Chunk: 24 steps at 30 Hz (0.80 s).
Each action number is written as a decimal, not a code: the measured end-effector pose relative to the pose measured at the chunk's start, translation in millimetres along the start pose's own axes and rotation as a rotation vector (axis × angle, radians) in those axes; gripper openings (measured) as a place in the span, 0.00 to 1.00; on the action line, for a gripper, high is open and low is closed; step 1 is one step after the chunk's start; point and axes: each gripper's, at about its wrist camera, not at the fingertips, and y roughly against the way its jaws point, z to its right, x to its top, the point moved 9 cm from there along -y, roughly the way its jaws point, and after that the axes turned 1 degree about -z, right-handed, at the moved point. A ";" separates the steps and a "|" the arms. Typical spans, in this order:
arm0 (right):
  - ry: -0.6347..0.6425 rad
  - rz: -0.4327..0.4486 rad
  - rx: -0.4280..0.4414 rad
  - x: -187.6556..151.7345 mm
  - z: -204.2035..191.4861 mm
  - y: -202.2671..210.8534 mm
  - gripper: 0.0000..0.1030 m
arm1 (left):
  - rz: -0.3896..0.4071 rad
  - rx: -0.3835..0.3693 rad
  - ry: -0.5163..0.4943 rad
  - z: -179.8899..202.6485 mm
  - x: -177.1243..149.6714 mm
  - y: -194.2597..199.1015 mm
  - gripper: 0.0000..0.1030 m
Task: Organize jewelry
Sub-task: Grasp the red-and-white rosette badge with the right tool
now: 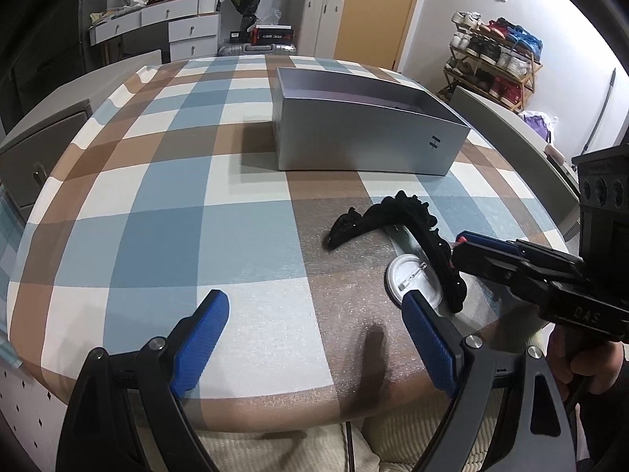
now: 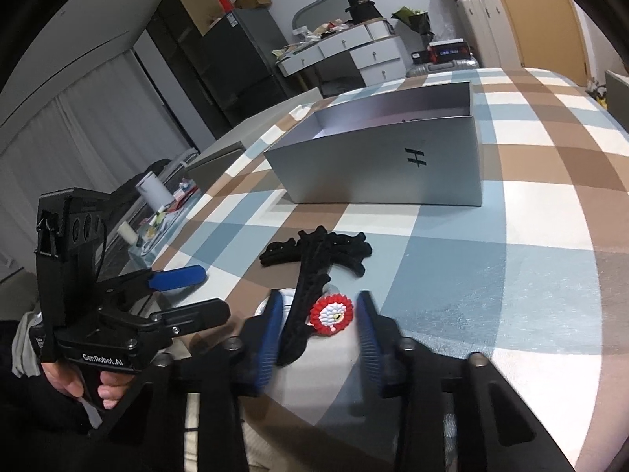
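A checked tablecloth (image 1: pixel 165 204) carries a silver box (image 1: pixel 365 141). The right gripper (image 2: pixel 320 330) spreads open around a red beaded brooch (image 2: pixel 332 313) and black hair clip (image 2: pixel 310 275). The left gripper (image 1: pixel 314 338) hovers open.

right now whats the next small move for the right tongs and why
Probably close the right tongs on the red beaded piece. It sits between the open blue fingers, beside a black hair clip, and nothing is gripped yet. The silver box beyond stands open, ready to receive it.
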 end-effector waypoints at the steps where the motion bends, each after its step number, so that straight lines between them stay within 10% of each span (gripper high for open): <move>1: -0.002 0.002 0.000 0.1 0.2 0.3 0.27 | 0.000 -0.003 -0.001 0.6 0.1 -0.2 0.84; 24: -0.031 0.089 -0.026 5.9 11.6 32.3 0.18 | -0.056 -0.030 -0.200 41.6 -0.9 -15.6 0.84</move>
